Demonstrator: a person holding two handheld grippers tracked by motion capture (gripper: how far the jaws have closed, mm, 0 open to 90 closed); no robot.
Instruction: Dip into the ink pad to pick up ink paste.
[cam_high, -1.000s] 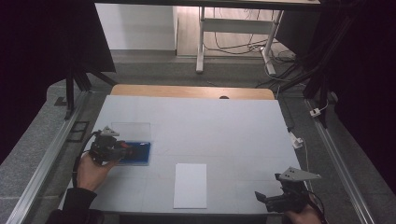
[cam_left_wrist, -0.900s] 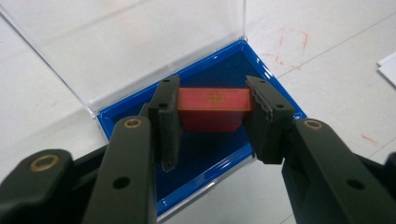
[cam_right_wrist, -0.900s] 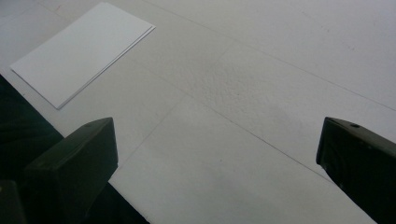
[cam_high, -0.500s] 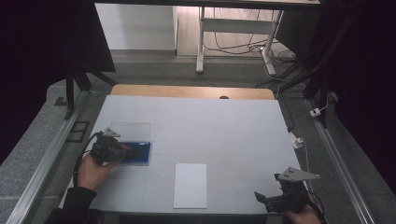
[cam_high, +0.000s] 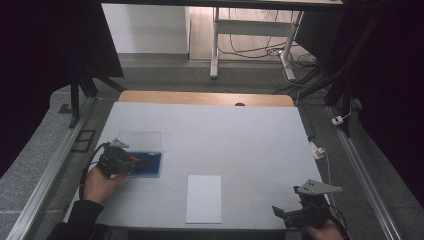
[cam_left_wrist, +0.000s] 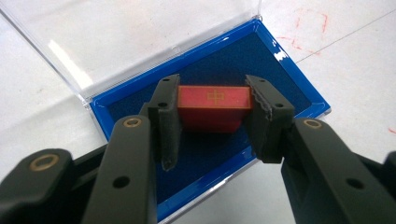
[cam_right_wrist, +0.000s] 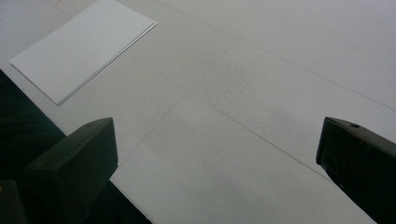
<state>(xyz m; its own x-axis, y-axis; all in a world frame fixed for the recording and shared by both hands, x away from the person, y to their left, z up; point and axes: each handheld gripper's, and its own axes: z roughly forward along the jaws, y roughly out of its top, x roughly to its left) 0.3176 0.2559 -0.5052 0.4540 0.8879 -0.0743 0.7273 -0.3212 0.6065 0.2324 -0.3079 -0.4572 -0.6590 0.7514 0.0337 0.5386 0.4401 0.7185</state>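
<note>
Two tongs in play: L working, R parked.
L tongs: pinching red block across its short ends; pads flat on both faces, so grip looks square, no tilt.
Red block: over dark blue lining of blue case, about mid-tray; gold mark on top face. Whether it rests on lining or hangs just above: can't tell.
Blue case: L side of surface, lid swung fully back. Judged reason: leaves tray clear for tongs coming from above.
Clear lid: lies flat on surface beyond tray, hinged on far long edge.
L hand: behind tongs, cable looping off toward surface edge.
R tongs: spread wide, nothing betw. them, above bare surface at near R corner; prob. idle, out of L's way.
White sheet: near edge, centre, well apart from case; poss. where block goes, a guess only.
</note>
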